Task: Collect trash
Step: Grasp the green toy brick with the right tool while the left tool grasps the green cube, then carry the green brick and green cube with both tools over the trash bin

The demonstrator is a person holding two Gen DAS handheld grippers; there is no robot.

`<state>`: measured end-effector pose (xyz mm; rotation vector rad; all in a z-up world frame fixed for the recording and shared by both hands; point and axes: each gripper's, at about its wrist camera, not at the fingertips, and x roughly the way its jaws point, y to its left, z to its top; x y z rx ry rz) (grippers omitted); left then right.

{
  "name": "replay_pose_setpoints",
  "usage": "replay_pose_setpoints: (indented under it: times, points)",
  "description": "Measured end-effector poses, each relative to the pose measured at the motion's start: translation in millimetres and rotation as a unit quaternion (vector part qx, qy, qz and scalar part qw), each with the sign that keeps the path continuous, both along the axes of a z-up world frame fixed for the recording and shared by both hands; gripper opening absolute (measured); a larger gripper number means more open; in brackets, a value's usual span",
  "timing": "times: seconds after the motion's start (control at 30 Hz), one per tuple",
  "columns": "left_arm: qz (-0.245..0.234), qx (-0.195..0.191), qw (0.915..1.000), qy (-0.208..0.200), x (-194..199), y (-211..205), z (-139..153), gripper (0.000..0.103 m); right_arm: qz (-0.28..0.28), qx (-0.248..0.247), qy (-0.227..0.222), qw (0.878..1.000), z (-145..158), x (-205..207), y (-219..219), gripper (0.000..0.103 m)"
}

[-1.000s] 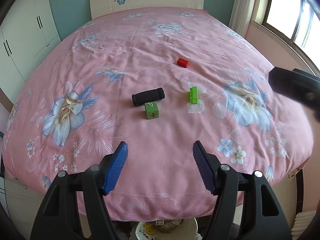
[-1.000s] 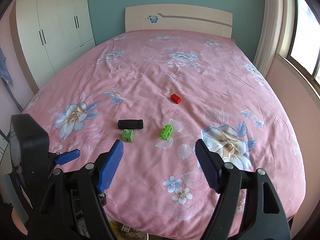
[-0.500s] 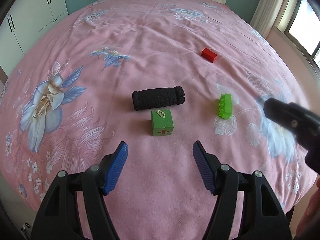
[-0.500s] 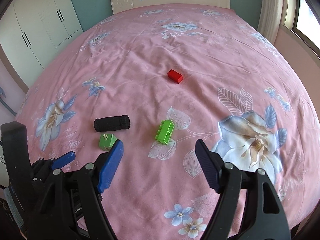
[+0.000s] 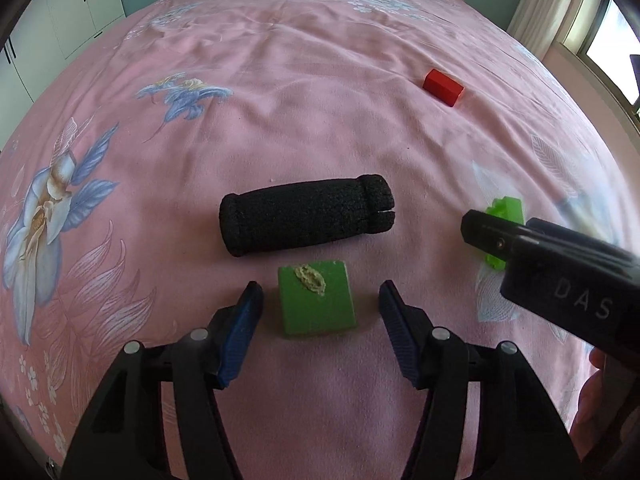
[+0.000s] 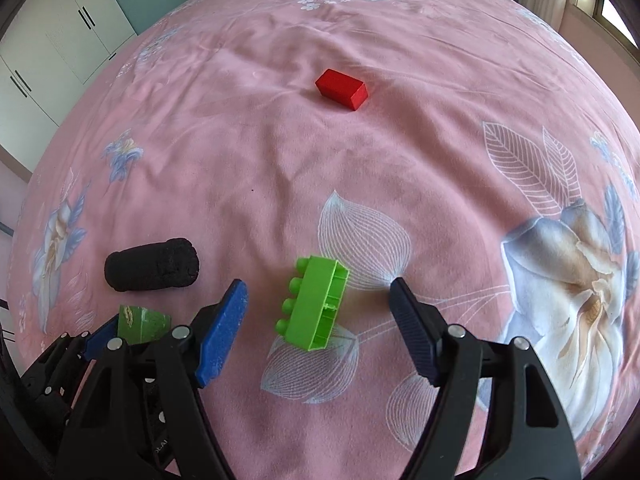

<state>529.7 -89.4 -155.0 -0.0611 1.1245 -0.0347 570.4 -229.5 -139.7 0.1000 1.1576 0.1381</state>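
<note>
On the pink flowered bedspread (image 5: 320, 80) lie a green cube (image 5: 316, 302) with a beige smear on top, a black foam cylinder (image 5: 306, 214), a green studded toy brick (image 6: 316, 308) lying on its side, and a red block (image 6: 342, 89). My left gripper (image 5: 318, 300) is open, its jaws standing on either side of the green cube. My right gripper (image 6: 318, 294) is open, its jaws on either side of the green brick. The right gripper's body hides most of the brick (image 5: 506, 210) in the left wrist view. The cube (image 6: 142, 322) also shows in the right wrist view.
White wardrobes (image 6: 60, 40) stand to the left of the bed. A window (image 5: 604, 36) and curtain are on the right. The red block (image 5: 443, 87) lies farther back towards the right. The bedspread (image 6: 440, 60) stretches on to the headboard.
Both grippers have moved forward and down towards the bed. The left now straddles the green cube and the right straddles the green brick. Both stay open.
</note>
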Motion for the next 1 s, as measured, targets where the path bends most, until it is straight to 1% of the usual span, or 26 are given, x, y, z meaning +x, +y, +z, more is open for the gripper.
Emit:
replay_pose_setpoints:
  times: [0.03,0.07,0.1,0.13,0.17,0.2,0.23,0.37,0.43,0.6,0.8,1.0]
  points:
    - [0.000,0.003,1.0000,-0.004,2,-1,-1,0.057,-0.001,-0.004,0.002,1.000,-4,3,0,0.058]
    - [-0.001,0.002,1.0000,-0.007,2,-1,-2,0.050,0.000,-0.013,0.000,1.000,-6,4,1,0.054]
    - [-0.002,0.001,0.9999,-0.010,1,0,-3,0.041,0.005,-0.021,-0.001,1.000,-8,4,3,0.047]
    - [-0.004,0.001,0.9999,-0.014,0,0,-4,0.036,0.012,-0.029,-0.005,1.000,-9,3,5,0.033]
    - [-0.009,0.003,0.9998,-0.018,-1,0,-5,0.032,0.017,-0.035,-0.008,0.999,-9,2,6,0.026]
    - [-0.014,0.005,0.9997,-0.021,-2,0,-6,0.032,0.021,-0.033,-0.011,0.999,-9,0,5,0.023]
    - [-0.017,0.006,0.9996,-0.023,-4,0,-6,0.032,0.020,-0.031,-0.012,0.999,-8,-1,4,0.022]
    - [-0.022,-0.005,0.9997,-0.012,-7,4,-1,0.032,0.021,-0.028,-0.014,0.999,-3,-10,1,0.022]
    - [-0.024,-0.003,0.9997,-0.009,-13,6,4,0.032,0.023,-0.031,-0.015,0.999,3,-17,1,0.022]
    - [-0.032,-0.002,0.9995,-0.010,-32,13,22,0.032,0.033,-0.041,-0.030,0.998,29,-42,3,0.022]
    - [-0.029,0.005,0.9987,-0.041,-59,28,68,0.031,0.043,-0.051,-0.059,0.996,78,-82,4,0.022]
    - [-0.034,0.016,0.9951,-0.092,-96,42,134,0.031,0.053,-0.065,-0.103,0.991,141,-130,9,0.022]
